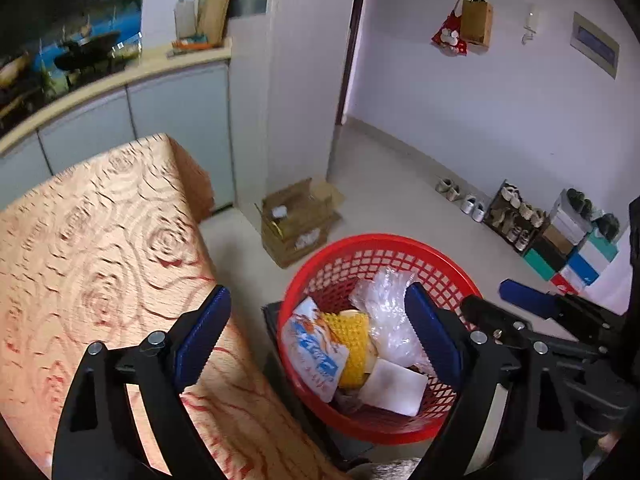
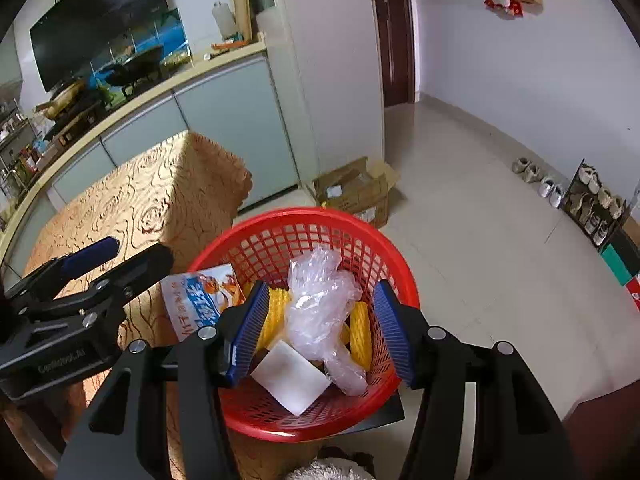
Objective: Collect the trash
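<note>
A red mesh basket (image 1: 380, 240) (image 2: 304, 214) stands beside the table on a dark seat. In it lie a blue-and-white snack packet (image 1: 316, 352) (image 2: 200, 300), a yellow foam net (image 1: 352, 344) (image 2: 276, 308), a crumpled clear plastic bag (image 1: 388, 312) (image 2: 320, 312) and a white foam block (image 1: 394, 388) (image 2: 292, 380). My left gripper (image 1: 316, 292) hovers over the basket's left side, jaws wide open and empty. My right gripper (image 2: 323, 286) hangs above the basket with its jaws partly apart. The plastic bag rises between them, and the pads do not press on it.
A table with an orange rose-patterned cloth (image 1: 100, 240) (image 2: 132, 200) lies left of the basket. An open cardboard box (image 1: 296, 220) sits on the tiled floor behind it. Shoes and shoe boxes (image 1: 560, 232) line the right wall. Grey cabinets (image 1: 172, 112) run along the back.
</note>
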The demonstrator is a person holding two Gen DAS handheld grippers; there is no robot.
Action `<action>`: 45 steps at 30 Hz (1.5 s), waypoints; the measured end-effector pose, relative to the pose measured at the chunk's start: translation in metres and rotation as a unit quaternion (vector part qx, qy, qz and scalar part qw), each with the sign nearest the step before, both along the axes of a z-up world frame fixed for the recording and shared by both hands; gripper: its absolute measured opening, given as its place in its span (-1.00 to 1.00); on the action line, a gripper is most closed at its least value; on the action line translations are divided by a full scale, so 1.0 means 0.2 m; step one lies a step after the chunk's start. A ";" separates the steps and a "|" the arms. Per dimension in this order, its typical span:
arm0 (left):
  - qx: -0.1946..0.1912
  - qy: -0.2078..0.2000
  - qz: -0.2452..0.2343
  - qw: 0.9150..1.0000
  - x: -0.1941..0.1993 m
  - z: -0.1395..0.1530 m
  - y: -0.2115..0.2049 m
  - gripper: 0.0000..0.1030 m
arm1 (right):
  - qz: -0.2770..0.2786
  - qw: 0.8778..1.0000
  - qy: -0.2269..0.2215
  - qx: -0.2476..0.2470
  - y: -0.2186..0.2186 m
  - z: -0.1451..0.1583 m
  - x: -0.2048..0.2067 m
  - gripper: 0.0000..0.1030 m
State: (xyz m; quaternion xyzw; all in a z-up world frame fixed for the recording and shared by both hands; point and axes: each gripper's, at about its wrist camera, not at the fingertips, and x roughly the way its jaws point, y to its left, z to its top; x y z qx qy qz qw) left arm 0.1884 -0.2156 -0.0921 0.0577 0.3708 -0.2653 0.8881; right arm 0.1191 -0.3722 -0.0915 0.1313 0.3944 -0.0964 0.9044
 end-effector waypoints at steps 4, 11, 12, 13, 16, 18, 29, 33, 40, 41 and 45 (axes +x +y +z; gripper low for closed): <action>0.010 -0.031 0.029 0.999 -0.08 0.09 0.09 0.83 | -0.009 1.000 -0.023 -0.016 0.02 0.08 -0.05 0.36; 0.022 -0.066 0.090 0.994 -0.18 0.24 0.30 0.88 | -0.009 0.998 -0.057 -0.010 0.09 0.20 -0.14 0.65; 0.025 -0.070 0.097 0.993 -0.19 0.26 0.32 0.88 | -0.008 0.998 -0.061 -0.010 0.10 0.21 -0.15 0.67; 0.028 -0.076 0.104 0.991 -0.21 0.28 0.35 0.88 | -0.008 0.998 -0.067 -0.013 0.12 0.23 -0.17 0.69; 0.028 -0.079 0.118 0.990 -0.27 0.31 0.41 0.88 | -0.005 0.997 -0.076 -0.025 0.19 0.28 -0.22 0.72; 0.026 -0.074 0.126 0.989 -0.30 0.33 0.46 0.88 | -0.001 0.997 -0.077 -0.027 0.23 0.30 -0.25 0.73; 0.025 -0.081 0.147 0.985 -0.47 0.37 0.64 0.88 | -0.016 0.996 -0.078 -0.043 0.40 0.37 -0.44 0.83; 0.025 -0.095 0.145 0.985 -0.53 0.40 0.66 0.88 | -0.024 0.995 -0.084 -0.045 0.42 0.40 -0.50 0.84; 0.024 -0.094 0.144 0.985 -0.60 0.40 0.69 0.88 | -0.021 0.994 -0.088 -0.053 0.46 0.43 -0.57 0.86; 0.026 -0.093 0.144 0.985 -0.61 0.40 0.70 0.88 | -0.020 0.994 -0.088 -0.054 0.47 0.43 -0.58 0.86; 0.029 -0.093 0.147 0.984 -0.62 0.39 0.72 0.88 | -0.019 0.994 -0.087 -0.057 0.49 0.43 -0.60 0.86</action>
